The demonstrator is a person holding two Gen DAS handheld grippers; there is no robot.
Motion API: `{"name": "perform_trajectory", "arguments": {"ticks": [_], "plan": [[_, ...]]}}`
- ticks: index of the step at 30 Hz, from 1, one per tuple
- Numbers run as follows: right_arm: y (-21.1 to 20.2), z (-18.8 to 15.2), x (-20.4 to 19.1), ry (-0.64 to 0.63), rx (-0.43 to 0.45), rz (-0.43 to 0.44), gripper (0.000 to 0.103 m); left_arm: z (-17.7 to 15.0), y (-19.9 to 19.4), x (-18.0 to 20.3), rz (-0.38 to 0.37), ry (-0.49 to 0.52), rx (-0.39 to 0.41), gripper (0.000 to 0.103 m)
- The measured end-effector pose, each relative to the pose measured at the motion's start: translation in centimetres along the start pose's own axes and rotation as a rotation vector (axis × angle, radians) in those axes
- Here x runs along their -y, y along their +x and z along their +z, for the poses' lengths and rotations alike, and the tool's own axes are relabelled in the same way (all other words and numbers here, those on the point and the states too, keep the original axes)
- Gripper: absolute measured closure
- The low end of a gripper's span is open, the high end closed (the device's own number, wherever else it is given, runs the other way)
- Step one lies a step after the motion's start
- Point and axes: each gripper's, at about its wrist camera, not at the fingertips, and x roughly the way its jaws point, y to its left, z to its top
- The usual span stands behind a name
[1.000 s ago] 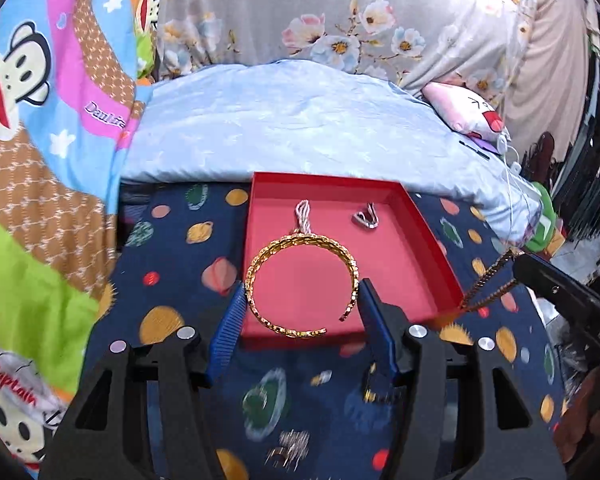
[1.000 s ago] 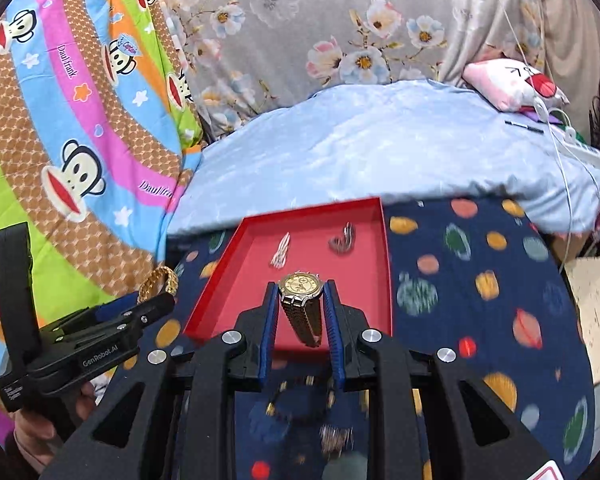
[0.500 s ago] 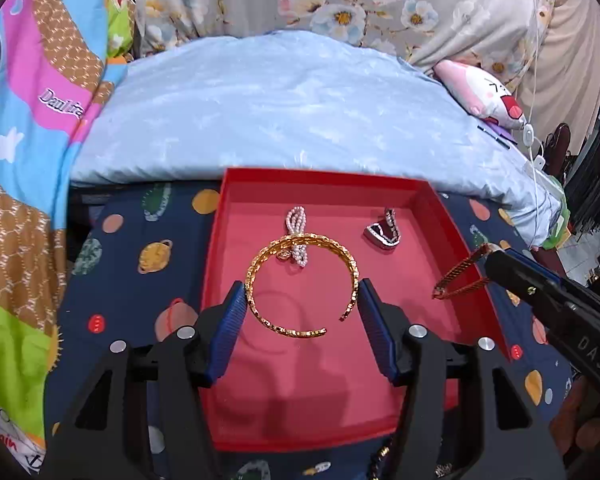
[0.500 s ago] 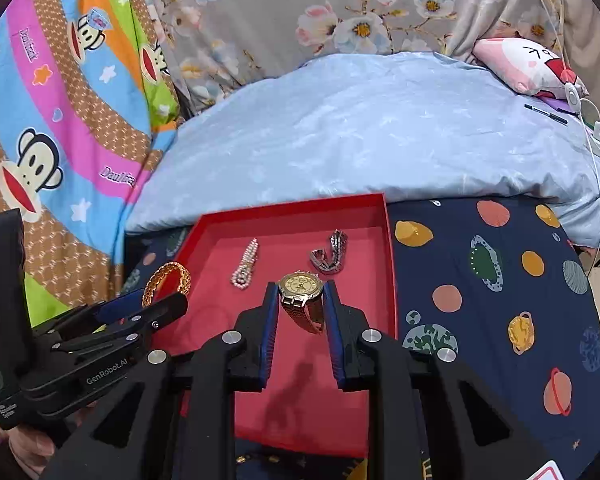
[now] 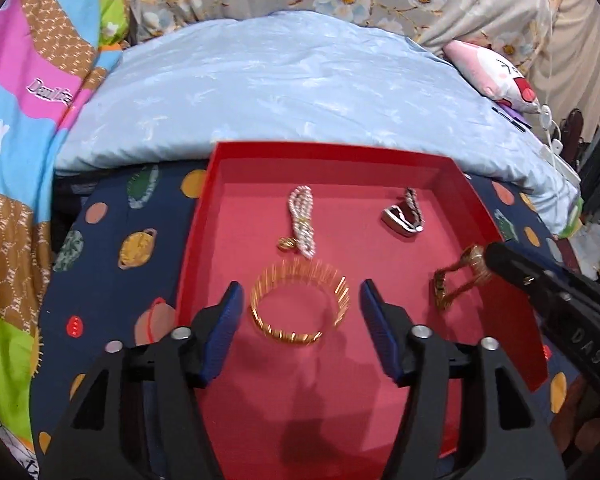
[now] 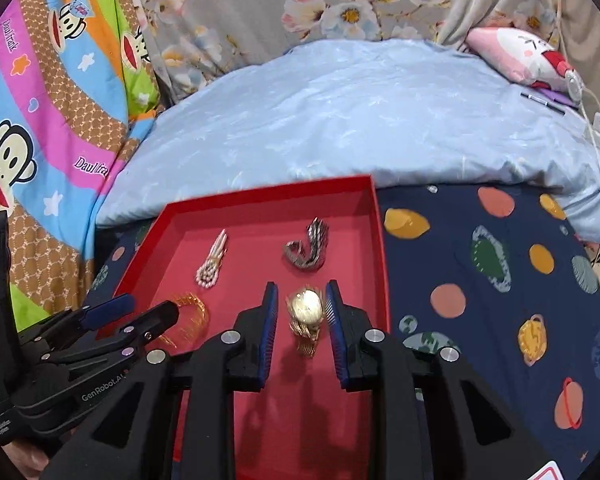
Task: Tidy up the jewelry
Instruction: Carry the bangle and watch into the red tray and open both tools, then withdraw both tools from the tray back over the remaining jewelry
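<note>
A red tray [image 5: 204, 216] sits on a navy planet-print cloth [image 6: 480, 288] against a pale blue quilt [image 5: 284, 88] — floral curtain [image 6: 300, 4] behind. Left gripper [image 5: 300, 312], jaws wide, flanks a blurred gold bangle [image 5: 298, 306]. Right gripper [image 6: 301, 314], jaws apart, brackets a gold watch [image 6: 305, 314] — both over the tray floor.
</note>
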Motion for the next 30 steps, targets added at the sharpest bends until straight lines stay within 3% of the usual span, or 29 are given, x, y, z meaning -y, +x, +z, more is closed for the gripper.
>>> {"name": "perform_trajectory", "arguments": {"ticks": [6, 8, 14, 21, 30], "plan": [[-4.2, 0.4, 0.4, 0.011, 0.081, -0.014, 0.068, 0.3, -3.1, -1.0, 0.032, 0.000, 0.073, 0.030], [-5.8, -0.1, 0.5, 0.013, 0.101, -0.016, 0.060, 0.0, -4.6, -1.6, 0.046, -0.002, 0.094, 0.027], [-10.3, -3.3, 1.1, 0.011, 0.110, -0.049, 0.059, -2.5, -8.2, -3.4, 0.058, -0.030, 0.092, 0.025], [-13.4, -9.4, 1.4, 0.038, 0.048, -0.077, 0.059, -7.7, -11.4, -5.8, 0.065, -0.091, 0.038, 0.025], [-14.5, -16.0, 1.0, 0.066, -0.056, -0.083, 0.059, -14.1, -12.8, -4.7, 0.046, -0.074, -0.051, 0.025]]}}
